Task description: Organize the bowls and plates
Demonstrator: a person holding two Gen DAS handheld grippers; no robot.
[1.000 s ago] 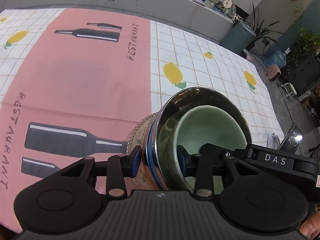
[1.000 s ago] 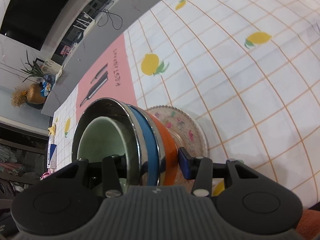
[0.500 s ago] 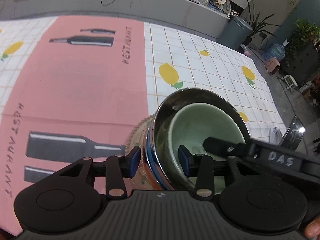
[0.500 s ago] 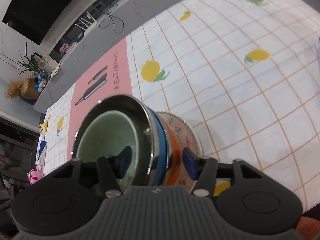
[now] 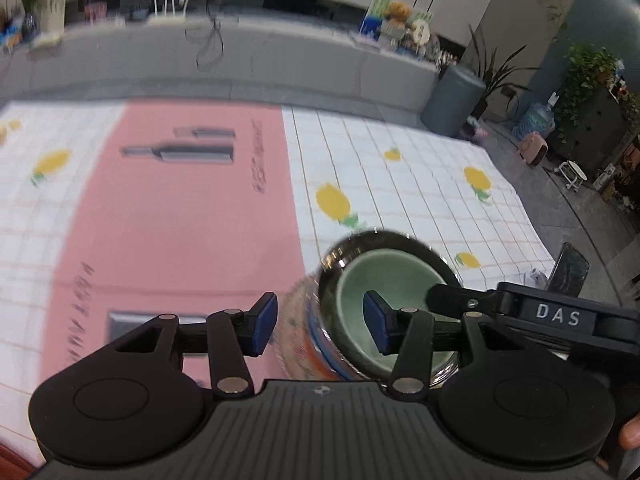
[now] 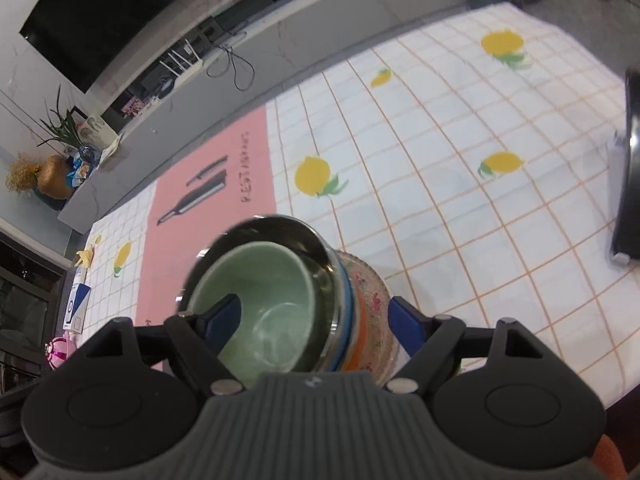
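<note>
A glossy pale-green glazed bowl (image 6: 260,304) is seen inside a polished, mirror-like metal bowl (image 6: 316,248). A patterned plate (image 6: 372,300) with a beaded, rough-looking rim lies beneath. The tablecloth (image 6: 460,184) looks smooth and matt. Matt black plastic forms both grippers' bodies.

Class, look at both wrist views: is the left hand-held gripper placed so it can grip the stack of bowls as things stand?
Probably yes. The left hand-held gripper is open and straddles the near rim of the stack of bowls, one finger outside, one inside the green bowl. The right hand-held gripper straddles another side, not blocking it.
</note>
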